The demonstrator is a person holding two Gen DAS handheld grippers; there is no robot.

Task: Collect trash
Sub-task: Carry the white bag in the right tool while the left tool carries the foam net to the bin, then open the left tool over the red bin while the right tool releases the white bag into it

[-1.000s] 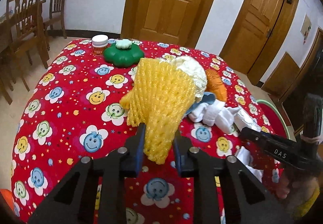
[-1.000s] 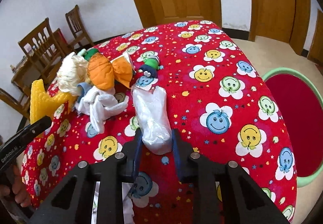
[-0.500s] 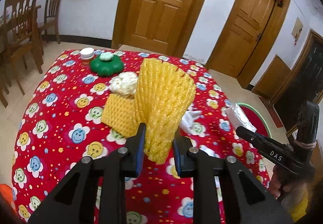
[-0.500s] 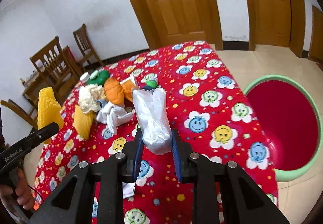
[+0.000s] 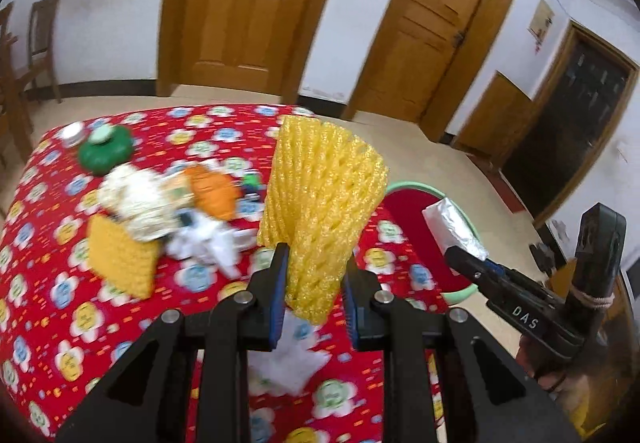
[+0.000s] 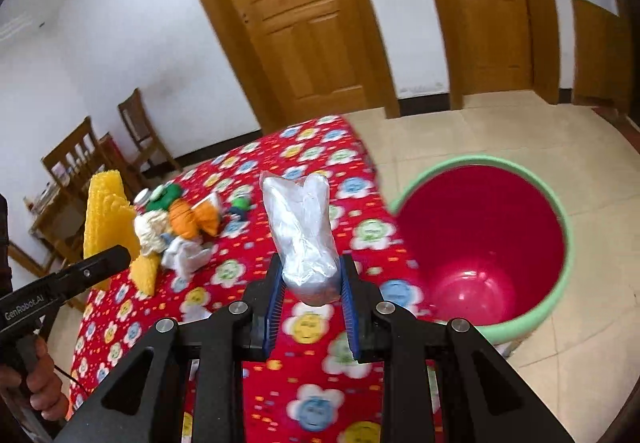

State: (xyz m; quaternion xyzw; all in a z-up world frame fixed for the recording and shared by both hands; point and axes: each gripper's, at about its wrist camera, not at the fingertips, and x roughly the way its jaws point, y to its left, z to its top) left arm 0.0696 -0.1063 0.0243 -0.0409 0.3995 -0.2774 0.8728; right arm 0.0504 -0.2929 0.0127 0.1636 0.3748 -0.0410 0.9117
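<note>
My left gripper (image 5: 314, 283) is shut on a yellow foam fruit net (image 5: 320, 203) and holds it upright above the red flowered tablecloth (image 5: 60, 283). My right gripper (image 6: 310, 289) is shut on a silver plastic wrapper (image 6: 304, 231), raised above the table's right edge beside the trash bin (image 6: 560, 275), which is green outside and red inside. The wrapper also shows in the left wrist view (image 5: 454, 229), with the bin's rim (image 5: 404, 187) behind it.
On the table lie a second yellow foam net (image 5: 120, 263), a white crumpled wad (image 5: 132, 199), an orange wrapper (image 5: 212, 189), white tissue (image 5: 208, 243), a green lidded container (image 5: 105, 151) and a small jar (image 5: 72, 133). Wooden chairs (image 6: 80, 163) stand at left.
Both grippers have lifted their items higher and swung right, toward the bin. The bin now fills more of the right wrist view.
</note>
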